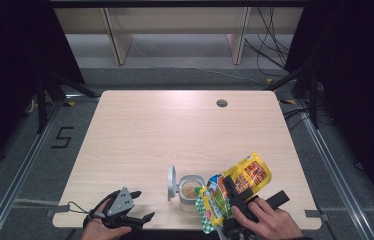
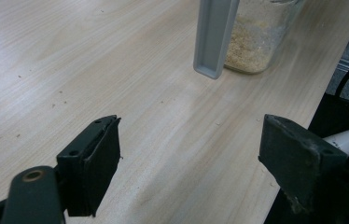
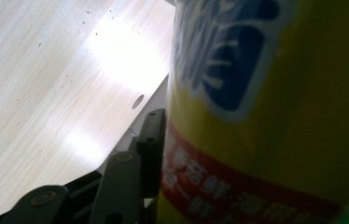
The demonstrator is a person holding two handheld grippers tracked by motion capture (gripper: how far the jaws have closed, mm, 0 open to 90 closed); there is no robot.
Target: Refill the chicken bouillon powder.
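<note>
Pale wood surface (image 1: 165, 130), near edge: one yellow snack bag (image 1: 240, 187) with red and green print sits clamped in the right gripper (image 1: 232, 192), its long axis slanting from near left up to far right, lower end tipped toward one open jar (image 1: 190, 192) of tan crumbs. One grey lid (image 1: 172, 183) stands up beside that jar. Over at the near left, the left gripper (image 1: 137, 205) rests with its fingers (image 2: 93, 163) wide apart, holding nothing.

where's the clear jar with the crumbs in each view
high view: the jar stands near the table's front edge, its grey flip lid open on its left, the yellow snack bag at its right.
left gripper view: top centre-right, behind the hanging lid.
right gripper view: I can't find it; the bag blocks the right half.
shared landmark: the light wood table.
</note>
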